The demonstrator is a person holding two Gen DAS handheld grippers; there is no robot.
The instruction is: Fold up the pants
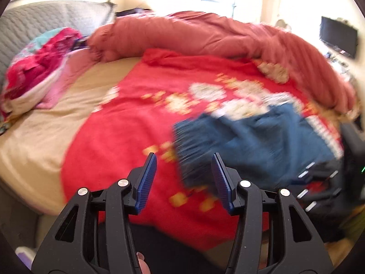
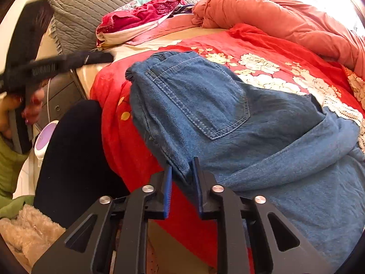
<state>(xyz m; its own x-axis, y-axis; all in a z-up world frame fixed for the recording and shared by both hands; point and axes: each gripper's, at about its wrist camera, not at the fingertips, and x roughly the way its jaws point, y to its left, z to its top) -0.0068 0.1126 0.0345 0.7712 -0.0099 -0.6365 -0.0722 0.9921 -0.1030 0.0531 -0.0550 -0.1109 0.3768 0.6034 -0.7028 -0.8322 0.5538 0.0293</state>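
Observation:
Blue denim pants (image 2: 228, 123) lie on a red flowered blanket (image 2: 262, 52) on the bed, back pocket up, waistband toward the far left. My right gripper (image 2: 182, 166) is shut on the near edge of the pants at the bed's front. In the blurred left wrist view the pants (image 1: 251, 141) lie to the right of centre. My left gripper (image 1: 183, 159) is open and empty, above the blanket (image 1: 127, 137) just left of the pants. It also shows blurred at the far left of the right wrist view (image 2: 45, 68).
A salmon duvet (image 2: 285, 20) is bunched along the far side. A pile of red and pink clothes (image 2: 141, 16) lies by the grey quilted headboard (image 2: 91, 6). The person's dark leg (image 2: 68, 148) stands against the bed's front edge. A black screen (image 1: 337, 36) hangs at right.

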